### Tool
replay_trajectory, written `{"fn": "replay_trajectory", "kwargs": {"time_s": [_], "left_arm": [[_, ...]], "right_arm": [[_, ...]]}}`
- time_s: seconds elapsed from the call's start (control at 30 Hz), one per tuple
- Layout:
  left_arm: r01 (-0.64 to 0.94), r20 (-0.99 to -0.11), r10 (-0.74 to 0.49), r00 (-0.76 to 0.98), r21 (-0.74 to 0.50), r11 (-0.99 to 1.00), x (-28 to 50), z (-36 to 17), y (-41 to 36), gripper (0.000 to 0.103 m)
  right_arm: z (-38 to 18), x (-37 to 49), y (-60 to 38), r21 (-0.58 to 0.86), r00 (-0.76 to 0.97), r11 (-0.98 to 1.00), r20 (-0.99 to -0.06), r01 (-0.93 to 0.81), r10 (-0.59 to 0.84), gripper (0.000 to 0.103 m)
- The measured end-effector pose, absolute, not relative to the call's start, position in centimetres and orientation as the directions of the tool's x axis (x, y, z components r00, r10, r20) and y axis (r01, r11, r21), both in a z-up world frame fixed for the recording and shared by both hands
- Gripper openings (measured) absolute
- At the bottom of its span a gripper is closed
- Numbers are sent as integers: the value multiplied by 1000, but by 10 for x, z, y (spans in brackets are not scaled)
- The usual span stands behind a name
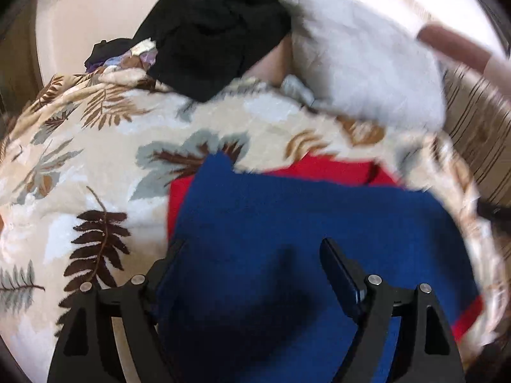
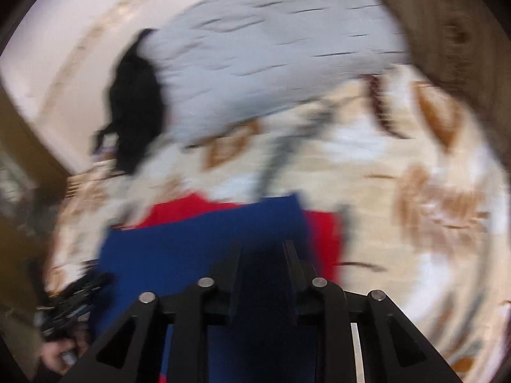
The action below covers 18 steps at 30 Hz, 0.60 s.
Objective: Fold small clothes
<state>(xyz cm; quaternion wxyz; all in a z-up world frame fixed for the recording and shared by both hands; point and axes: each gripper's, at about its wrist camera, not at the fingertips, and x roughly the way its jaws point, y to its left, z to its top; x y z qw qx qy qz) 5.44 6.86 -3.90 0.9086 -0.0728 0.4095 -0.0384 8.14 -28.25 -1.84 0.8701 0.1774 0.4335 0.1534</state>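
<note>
A blue cloth (image 1: pixel 303 223) lies on top of a red cloth (image 1: pixel 322 169) on a leaf-patterned blanket (image 1: pixel 95 166). My left gripper (image 1: pixel 252 249) is open just above the blue cloth, its fingers wide apart and empty. In the blurred right wrist view the blue cloth (image 2: pixel 198 242) lies over the red cloth (image 2: pixel 322 233). My right gripper (image 2: pixel 263 249) hangs over the blue cloth with its fingers narrowly apart; the blur hides whether they pinch any fabric.
A black garment (image 1: pixel 217 35) and a white pillow (image 1: pixel 367 63) lie at the far side of the blanket, beside a small pile of patterned clothes (image 1: pixel 127 57). A striped surface (image 1: pixel 479 134) borders the right. The other gripper (image 2: pixel 67 312) shows at the lower left.
</note>
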Motion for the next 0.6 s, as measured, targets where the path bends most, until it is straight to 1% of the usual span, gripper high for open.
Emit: {"fn": "replay_trajectory", "kwargs": {"time_s": [0.03, 0.07, 0.1, 0.13, 0.17, 0.2, 0.23, 0.27, 0.3, 0.33, 0.4, 0.47, 0.5, 0.53, 0.57, 0.6], "left_arm": [[4, -729, -134, 672, -178, 984, 51, -35, 71, 82], [-5, -721, -136, 679, -189, 982, 47, -32, 73, 82], [-13, -722, -136, 679, -197, 980, 47, -34, 77, 83], [-29, -741, -127, 660, -194, 981, 50, -42, 80, 83], [-58, -780, -101, 618, -174, 983, 55, -55, 84, 83], [-87, -819, -70, 569, -145, 986, 61, -70, 88, 83], [-99, -844, -79, 530, -154, 983, 64, -83, 94, 85], [-101, -822, -102, 560, -190, 976, 60, -82, 100, 85], [-111, -818, -96, 568, -192, 975, 57, -77, 101, 85], [-129, -816, -75, 574, -180, 975, 53, -70, 100, 83], [-106, -777, -93, 623, -202, 974, 39, -53, 98, 83], [-72, -748, -122, 652, -222, 972, 20, -40, 96, 83], [-55, -734, -135, 666, -229, 972, 9, -37, 96, 84], [-40, -722, -145, 677, -232, 972, -4, -36, 97, 86], [-33, -721, -148, 677, -230, 973, -12, -38, 96, 88], [-33, -734, -146, 664, -223, 974, -17, -46, 96, 90]], "right_arm": [[-24, 86, -278, 493, 555, 858, -678, -144, 482, 70], [-30, 89, -278, 512, 552, 846, -667, -148, 500, 79], [-43, 96, -280, 522, 551, 844, -671, -126, 497, 82], [-58, 103, -284, 513, 547, 855, -695, -78, 467, 82], [-83, 111, -302, 493, 532, 869, -749, 51, 394, 82], [-95, 111, -317, 536, 535, 838, -739, 99, 409, 75], [-97, 102, -331, 590, 563, 800, -700, 111, 438, 65], [-91, 96, -335, 595, 565, 794, -701, 125, 436, 64], [-84, 91, -334, 581, 565, 804, -708, 125, 424, 65], [-68, 80, -330, 560, 584, 823, -699, 90, 412, 67], [-51, 65, -319, 557, 608, 830, -670, 32, 426, 68], [-42, 46, -303, 586, 592, 809, -637, -45, 494, 77], [-44, 36, -293, 589, 574, 804, -631, -84, 522, 80], [-52, 27, -285, 579, 551, 807, -637, -121, 539, 81], [-59, 23, -282, 563, 536, 816, -651, -133, 537, 81], [-75, 18, -283, 529, 522, 842, -691, -106, 500, 81]]}}
